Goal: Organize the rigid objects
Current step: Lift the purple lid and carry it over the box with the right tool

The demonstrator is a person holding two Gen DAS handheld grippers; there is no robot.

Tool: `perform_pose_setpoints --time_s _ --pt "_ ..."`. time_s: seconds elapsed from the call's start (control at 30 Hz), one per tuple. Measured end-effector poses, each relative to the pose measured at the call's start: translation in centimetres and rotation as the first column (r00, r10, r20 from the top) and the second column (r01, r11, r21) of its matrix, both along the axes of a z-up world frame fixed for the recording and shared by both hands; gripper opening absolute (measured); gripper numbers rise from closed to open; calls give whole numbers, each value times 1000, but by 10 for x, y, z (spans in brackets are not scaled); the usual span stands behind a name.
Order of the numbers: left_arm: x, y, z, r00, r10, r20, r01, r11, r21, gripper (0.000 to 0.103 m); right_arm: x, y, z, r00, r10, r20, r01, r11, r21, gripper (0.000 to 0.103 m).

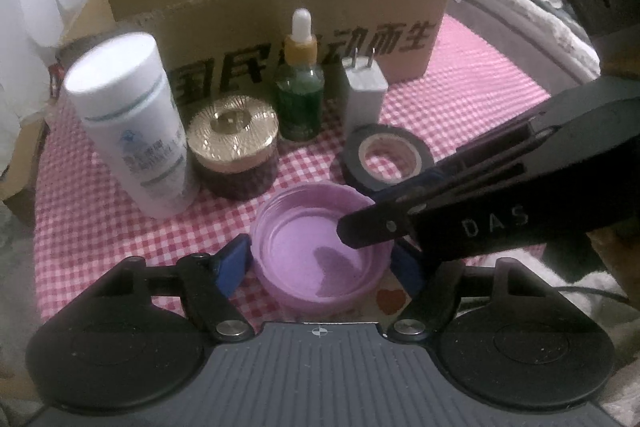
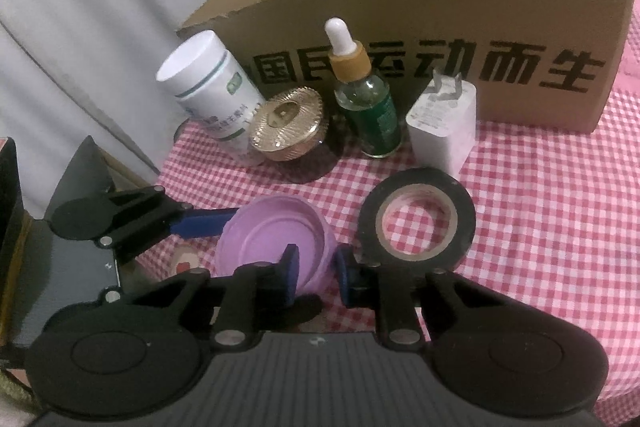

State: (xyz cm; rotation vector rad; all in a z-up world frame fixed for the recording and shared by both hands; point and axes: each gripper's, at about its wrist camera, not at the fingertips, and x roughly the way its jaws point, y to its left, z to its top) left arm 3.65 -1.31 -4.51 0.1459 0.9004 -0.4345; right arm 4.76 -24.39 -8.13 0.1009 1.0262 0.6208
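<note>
the right gripper [image 2: 316, 277] is pinching the near wall of the purple lid [image 2: 276, 241], one pad inside and one outside. the left gripper [image 1: 320, 263] stands spread, its blue pads either side of the lid; whether they touch it i cannot tell. the lid lies open side up on the checked bench [image 2: 540, 207], empty. it looks light, stiff plastic, a bit slick; the thin rim is probably the best hold. beyond it are a tape roll [image 2: 418, 215], charger [image 2: 440, 133], dropper bottle [image 2: 370, 115], gold-lidded jar [image 2: 286, 127] and white bottle [image 2: 216, 91]. the cardboard box [image 2: 400, 11] behind is open; its contents are hidden.
</note>
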Motion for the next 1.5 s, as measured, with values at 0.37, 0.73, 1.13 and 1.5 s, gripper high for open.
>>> perform_pose_setpoints --time_s 0.37,0.73,1.13,1.5 --pt "-6 6 77 971 42 235 -49 999 21 75 -13 4 76 975 34 219 -45 998 45 22" --pt "91 13 123 968 22 250 -44 996 83 75 72 23 145 949 102 297 -118 992 34 22" --pt "205 28 56 971 56 -231 -40 997 73 74 213 37 68 981 124 -147 -122 992 26 22" --pt "231 18 27 932 36 -360 20 988 151 74 237 49 30 942 165 -293 -178 984 -20 21"
